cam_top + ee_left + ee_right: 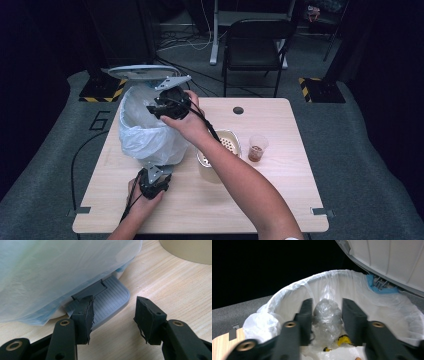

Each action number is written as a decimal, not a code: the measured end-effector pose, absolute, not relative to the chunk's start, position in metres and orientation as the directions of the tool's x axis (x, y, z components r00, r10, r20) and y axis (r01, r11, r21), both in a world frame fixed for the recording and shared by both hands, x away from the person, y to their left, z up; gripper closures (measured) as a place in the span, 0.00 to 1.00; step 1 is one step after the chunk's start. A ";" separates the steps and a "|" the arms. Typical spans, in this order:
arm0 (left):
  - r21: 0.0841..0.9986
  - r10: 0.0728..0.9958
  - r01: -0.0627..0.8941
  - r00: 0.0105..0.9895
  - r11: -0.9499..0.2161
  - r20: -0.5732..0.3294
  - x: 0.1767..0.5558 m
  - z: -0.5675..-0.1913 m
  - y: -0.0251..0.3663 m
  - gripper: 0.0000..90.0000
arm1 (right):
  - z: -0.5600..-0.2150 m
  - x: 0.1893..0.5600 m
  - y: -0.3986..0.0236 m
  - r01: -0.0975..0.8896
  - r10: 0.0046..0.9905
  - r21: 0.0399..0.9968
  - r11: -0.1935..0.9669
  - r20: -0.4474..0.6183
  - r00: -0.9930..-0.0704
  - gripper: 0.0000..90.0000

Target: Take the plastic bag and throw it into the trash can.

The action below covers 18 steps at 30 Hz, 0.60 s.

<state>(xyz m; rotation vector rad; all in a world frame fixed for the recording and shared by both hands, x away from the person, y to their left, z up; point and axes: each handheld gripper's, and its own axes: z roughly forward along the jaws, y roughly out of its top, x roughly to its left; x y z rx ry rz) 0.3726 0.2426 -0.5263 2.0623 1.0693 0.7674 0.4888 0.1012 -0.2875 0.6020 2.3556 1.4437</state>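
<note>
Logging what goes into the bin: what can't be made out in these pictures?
Inside the liner, right gripper view: the right gripper and the crumpled plastic wad between its jaws cover most; a yellow bit beneath is unidentifiable.
Whether the jaws press the wad: unclear, same view.
What the cup holds, high view: too small.
The wall of the bin, left gripper view: hidden by the liner above the pedal.

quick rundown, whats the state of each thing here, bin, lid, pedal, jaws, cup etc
white pedal bin with plastic liner: upright, bagged, rubbish inside
grey bin lid: raised open
grey ribbed foot pedal: left jaw pad rests on it
left gripper: at the pedal, jaws apart, gripping nothing
right gripper: over the open bin
crumpled clear plastic wrap: between the right jaws
clear plastic cup: upright, brown contents
beige tub: upright, open
</note>
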 end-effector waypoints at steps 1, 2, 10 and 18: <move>0.782 0.852 0.450 0.488 -0.431 0.188 0.373 -0.526 0.243 0.55 | -0.288 0.489 0.102 0.187 0.514 0.896 0.403 -0.053 -0.856 0.53; 0.782 0.852 0.450 0.488 -0.430 0.188 0.373 -0.526 0.243 0.55 | -0.289 0.489 0.102 0.198 0.515 0.897 0.395 -0.038 -0.856 0.51; 0.783 0.852 0.450 0.488 -0.431 0.188 0.373 -0.526 0.243 0.55 | -0.283 0.477 0.079 0.166 0.502 0.910 0.380 -0.052 -0.863 0.52; 0.796 0.857 0.433 0.476 -0.424 0.198 0.373 -0.528 0.242 0.55 | -0.279 0.468 0.048 0.173 0.531 0.912 0.372 -0.056 -0.845 0.52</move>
